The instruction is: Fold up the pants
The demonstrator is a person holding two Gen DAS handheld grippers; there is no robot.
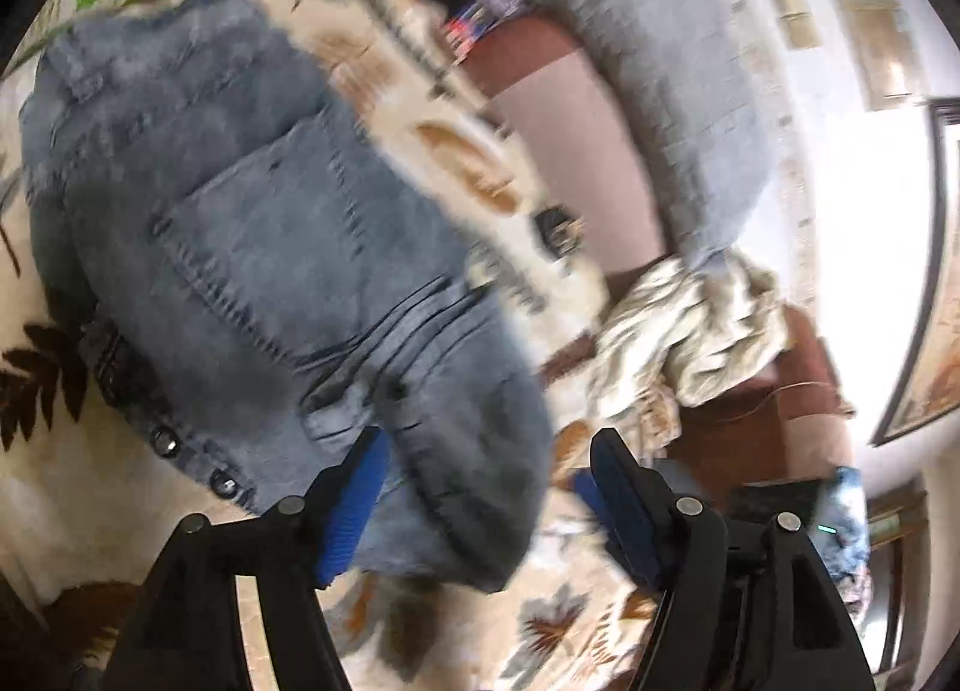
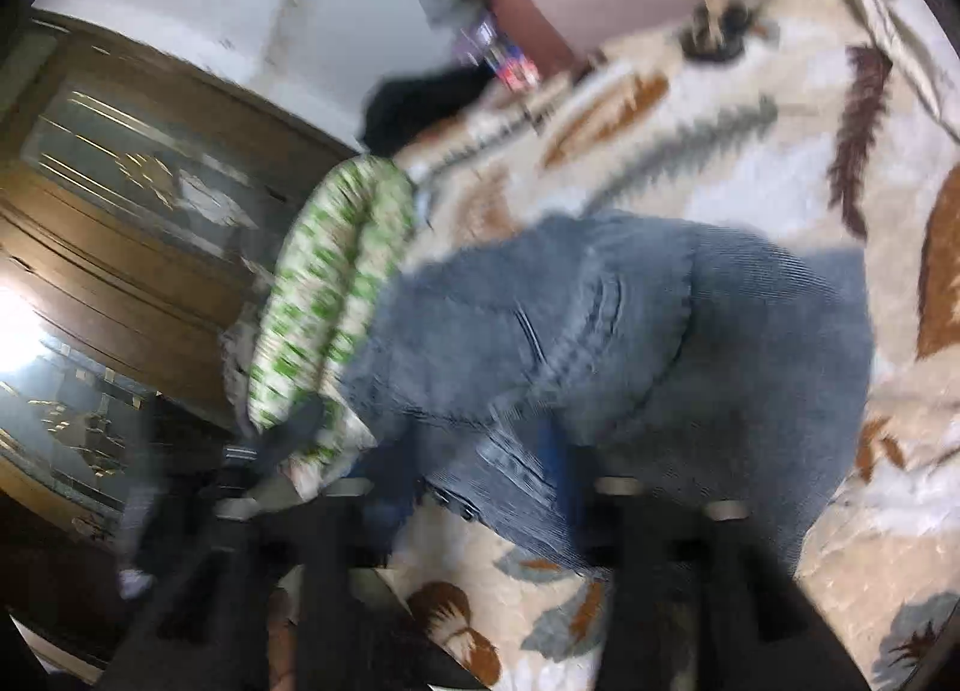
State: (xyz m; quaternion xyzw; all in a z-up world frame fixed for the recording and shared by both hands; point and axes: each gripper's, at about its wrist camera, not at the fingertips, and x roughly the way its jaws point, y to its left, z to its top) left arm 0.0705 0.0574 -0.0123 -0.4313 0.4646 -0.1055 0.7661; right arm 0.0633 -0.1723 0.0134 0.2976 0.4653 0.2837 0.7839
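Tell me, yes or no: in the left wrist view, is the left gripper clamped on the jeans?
No. The left gripper has its jaws spread wide, and the folded jeans lie free on the leaf-print blanket.

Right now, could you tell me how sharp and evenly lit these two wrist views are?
Left wrist view: the jeans are motion-smeared, the window side at right is blown out white. Right wrist view: blurrier overall, the right gripper is a dark smear, with glare at the left edge.
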